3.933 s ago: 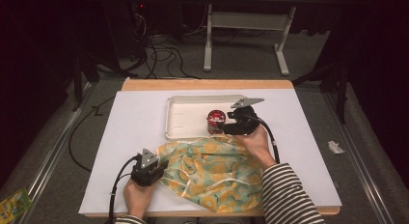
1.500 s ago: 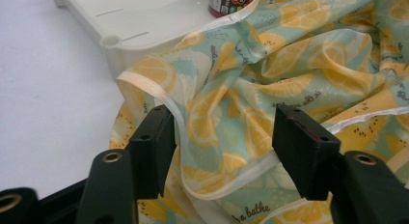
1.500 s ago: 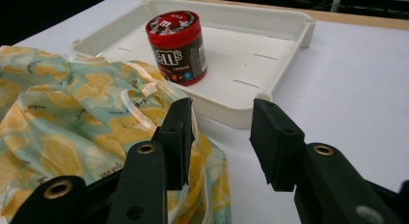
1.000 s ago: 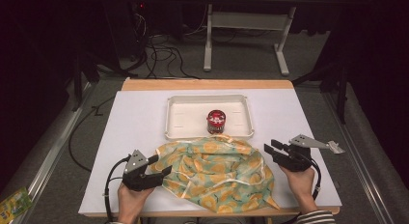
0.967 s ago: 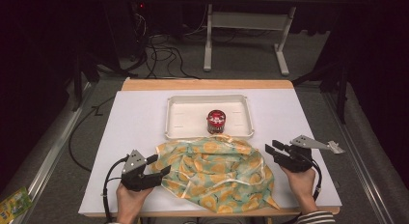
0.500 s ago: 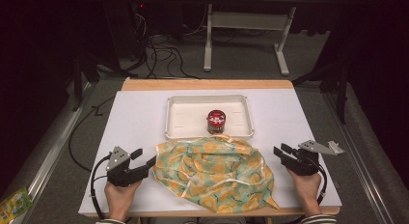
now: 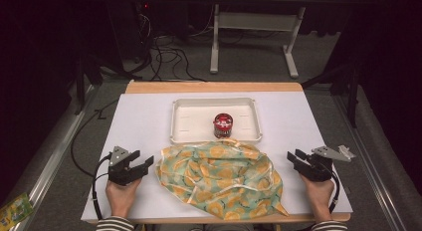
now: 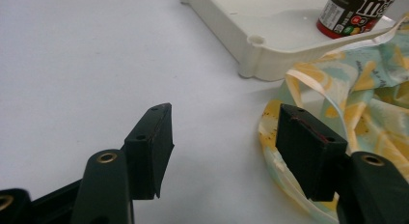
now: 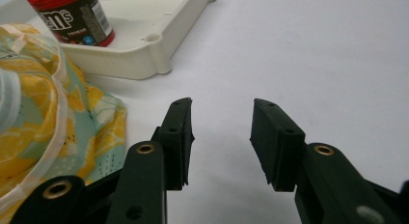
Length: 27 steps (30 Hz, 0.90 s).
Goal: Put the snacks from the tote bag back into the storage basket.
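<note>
A crumpled cloth bag (image 7: 219,175) with a yellow and teal fruit print lies at the front middle of the white table. Behind it a red M&M's jar (image 7: 223,125) stands upright in a white tray (image 7: 189,122). My left gripper (image 7: 142,164) rests open just left of the bag, its jaws empty; its own view has the bag's edge (image 8: 381,103) beside the right jaw. My right gripper (image 7: 294,157) is open to the right of the bag, clear of it, with the jar (image 9: 72,16) and tray (image 9: 159,40) ahead to its left.
The tray's front rim (image 8: 270,60) touches the bag's upper edge. Bare white tabletop (image 7: 139,121) spreads left and right of the tray. The table's wooden back edge (image 7: 214,86) faces a dark floor with cables and a desk frame.
The right gripper left the jar standing in the tray and drew back to the front right. Both grippers then moved outward, away from the bag, which now lies untouched.
</note>
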Tool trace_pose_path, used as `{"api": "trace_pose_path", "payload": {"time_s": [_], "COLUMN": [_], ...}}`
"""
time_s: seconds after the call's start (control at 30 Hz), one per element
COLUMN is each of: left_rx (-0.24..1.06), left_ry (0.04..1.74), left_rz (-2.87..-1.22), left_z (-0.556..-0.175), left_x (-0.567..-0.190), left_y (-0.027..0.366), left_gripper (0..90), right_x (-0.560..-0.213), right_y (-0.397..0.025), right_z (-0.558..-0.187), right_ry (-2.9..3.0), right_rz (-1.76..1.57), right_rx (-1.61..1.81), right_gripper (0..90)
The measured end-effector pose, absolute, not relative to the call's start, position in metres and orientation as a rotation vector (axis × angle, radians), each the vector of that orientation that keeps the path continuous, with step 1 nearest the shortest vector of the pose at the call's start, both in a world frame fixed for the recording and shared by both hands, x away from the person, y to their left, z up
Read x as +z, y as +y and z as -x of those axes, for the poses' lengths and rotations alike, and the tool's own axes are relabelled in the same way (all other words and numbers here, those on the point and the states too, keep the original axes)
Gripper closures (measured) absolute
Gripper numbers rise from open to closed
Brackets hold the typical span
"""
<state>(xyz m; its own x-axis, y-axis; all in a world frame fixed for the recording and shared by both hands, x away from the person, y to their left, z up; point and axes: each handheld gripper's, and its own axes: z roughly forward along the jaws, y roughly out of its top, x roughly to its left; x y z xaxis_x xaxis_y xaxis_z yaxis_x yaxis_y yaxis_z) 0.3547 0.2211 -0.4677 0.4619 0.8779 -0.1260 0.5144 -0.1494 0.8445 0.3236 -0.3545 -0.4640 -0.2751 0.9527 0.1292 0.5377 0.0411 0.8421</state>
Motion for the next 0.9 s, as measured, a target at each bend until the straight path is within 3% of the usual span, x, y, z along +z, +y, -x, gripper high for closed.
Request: {"api": "trace_pose_path", "payload": {"time_s": [0.9], "left_rx": [0.53], "left_ry": [1.244], "left_rz": [-1.849], "left_z": [-0.37], "left_x": [-0.483], "left_y": [0.215], "left_gripper": [38.4], "right_x": [-0.473], "right_y": [-0.358], "right_z": [-0.336], "right_ry": [1.833], "right_rz": [-1.544], "right_rx": [1.096], "right_gripper": [59.0]}}
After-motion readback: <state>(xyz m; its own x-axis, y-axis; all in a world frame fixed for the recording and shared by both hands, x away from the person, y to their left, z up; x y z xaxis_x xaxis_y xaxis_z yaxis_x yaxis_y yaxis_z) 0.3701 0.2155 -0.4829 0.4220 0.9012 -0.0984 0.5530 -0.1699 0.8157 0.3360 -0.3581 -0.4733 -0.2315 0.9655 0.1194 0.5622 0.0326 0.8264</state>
